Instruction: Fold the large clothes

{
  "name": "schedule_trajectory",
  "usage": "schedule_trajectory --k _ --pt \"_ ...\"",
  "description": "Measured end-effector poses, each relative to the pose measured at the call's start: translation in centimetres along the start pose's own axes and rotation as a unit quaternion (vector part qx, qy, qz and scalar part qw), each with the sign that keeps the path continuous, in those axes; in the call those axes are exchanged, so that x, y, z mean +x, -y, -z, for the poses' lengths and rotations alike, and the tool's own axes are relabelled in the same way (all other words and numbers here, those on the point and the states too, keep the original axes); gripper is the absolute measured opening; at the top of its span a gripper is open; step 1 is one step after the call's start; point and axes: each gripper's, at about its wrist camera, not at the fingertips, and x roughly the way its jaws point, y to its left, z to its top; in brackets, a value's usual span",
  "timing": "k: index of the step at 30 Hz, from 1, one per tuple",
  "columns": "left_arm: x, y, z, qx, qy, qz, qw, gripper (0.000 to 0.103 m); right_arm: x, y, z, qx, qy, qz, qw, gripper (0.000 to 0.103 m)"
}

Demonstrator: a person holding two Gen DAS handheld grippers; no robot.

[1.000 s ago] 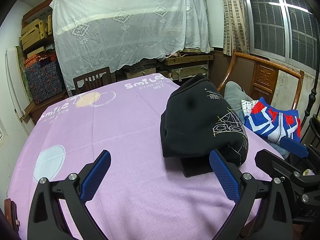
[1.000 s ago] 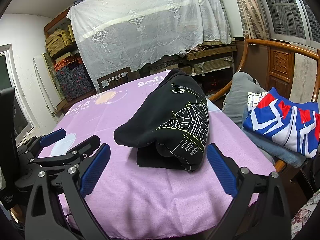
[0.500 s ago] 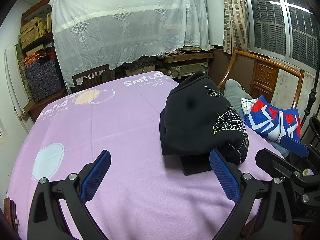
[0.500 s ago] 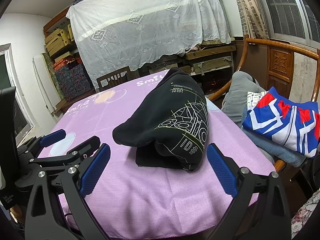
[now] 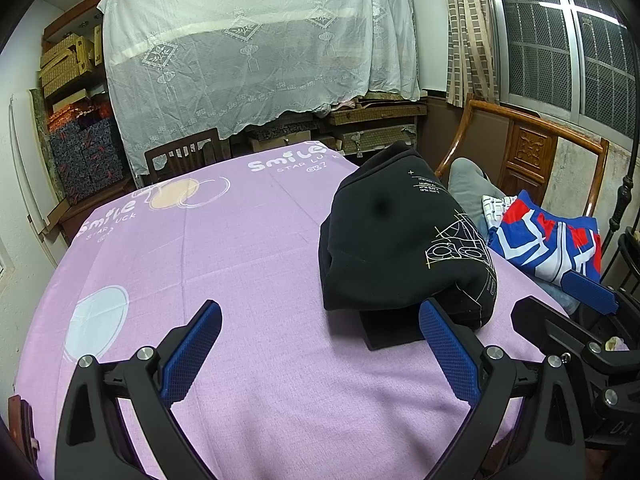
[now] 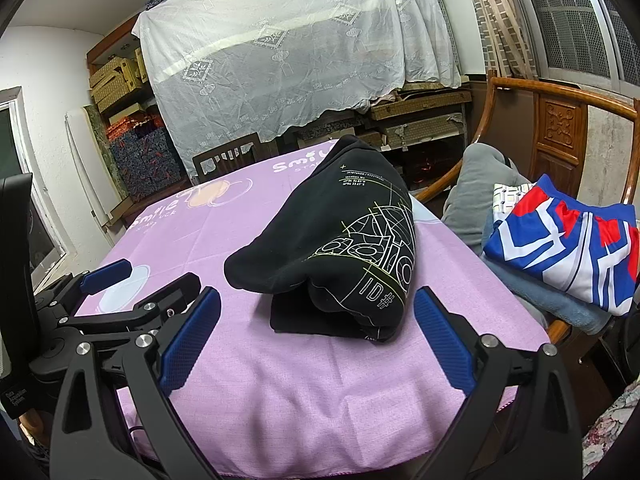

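Note:
A black sweatshirt with a line-art print [image 5: 400, 240] lies folded in a thick bundle on the purple tablecloth [image 5: 240, 260], toward the table's right side; it also shows in the right wrist view [image 6: 340, 248]. My left gripper [image 5: 320, 344] is open and empty, held above the cloth just in front and left of the bundle. My right gripper [image 6: 316, 332] is open and empty, near the table's front edge, with the bundle just beyond its fingers. Each gripper shows at the edge of the other's view.
A wooden armchair [image 5: 532, 148] stands right of the table with a stack of folded clothes, a blue, red and white garment [image 6: 568, 240] on top. A dark chair [image 5: 180, 156] stands at the far side. Covered shelves [image 5: 256, 48] line the back wall.
Both grippers stay open with little motion. The views drift slightly; the sweatshirt bundle has not moved.

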Motion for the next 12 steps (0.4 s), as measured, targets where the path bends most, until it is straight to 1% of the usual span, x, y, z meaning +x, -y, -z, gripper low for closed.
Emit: schedule_trajectory --k 12 --pt "0.01 0.17 -0.07 -0.005 0.000 0.001 1.0000 0.099 -0.26 0.17 0.07 -0.001 0.003 0.003 1.000 0.095"
